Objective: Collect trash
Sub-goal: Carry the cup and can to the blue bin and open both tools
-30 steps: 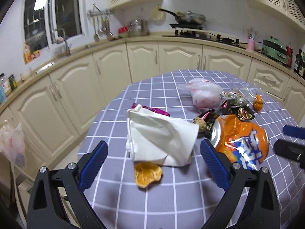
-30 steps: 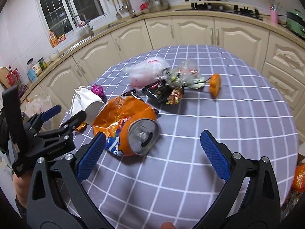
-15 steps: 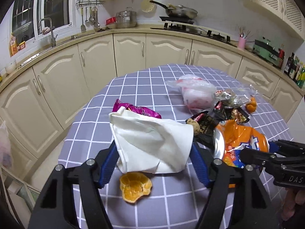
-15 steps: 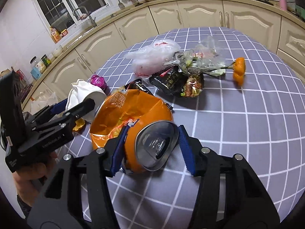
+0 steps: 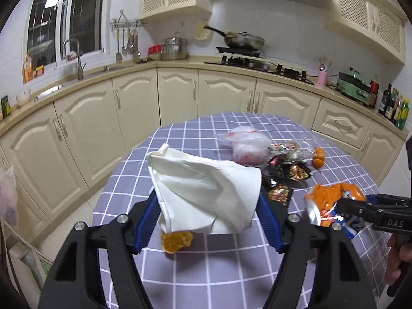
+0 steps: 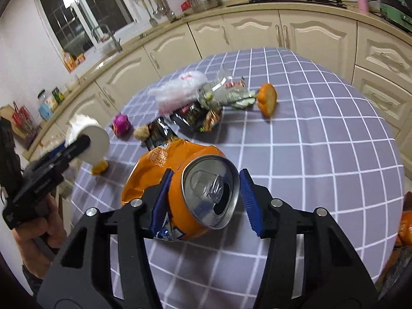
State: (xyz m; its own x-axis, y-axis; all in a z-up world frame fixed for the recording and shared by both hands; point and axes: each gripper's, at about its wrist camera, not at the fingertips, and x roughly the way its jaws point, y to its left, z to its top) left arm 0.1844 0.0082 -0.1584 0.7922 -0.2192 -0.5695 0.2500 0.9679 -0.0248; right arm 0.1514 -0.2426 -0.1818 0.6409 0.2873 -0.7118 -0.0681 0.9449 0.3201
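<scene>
My left gripper (image 5: 207, 206) is shut on a crumpled white paper (image 5: 203, 188), held just over the checked tablecloth (image 5: 206, 270). From the right wrist view the same paper (image 6: 90, 134) shows at the table's left edge, in the left gripper (image 6: 82, 141). My right gripper (image 6: 206, 180) is shut on a crushed orange can (image 6: 190, 221), lid towards the camera. The can (image 5: 327, 198) also shows at the right of the left wrist view. An orange peel (image 5: 176, 240) lies under the paper.
Farther back on the table lie a clear plastic bag (image 6: 180, 90), dark snack wrappers (image 6: 190, 118), a magenta wrapper (image 6: 121, 125) and a piece of orange fruit (image 6: 267, 99). Cream kitchen cabinets (image 5: 180, 97) curve around behind. A hand (image 6: 49, 221) holds the left gripper.
Both grippers stood open a second ago; the left closed on the white paper and the right on the orange can. Both have since shifted with their loads, and the paper has come off the cloth.
</scene>
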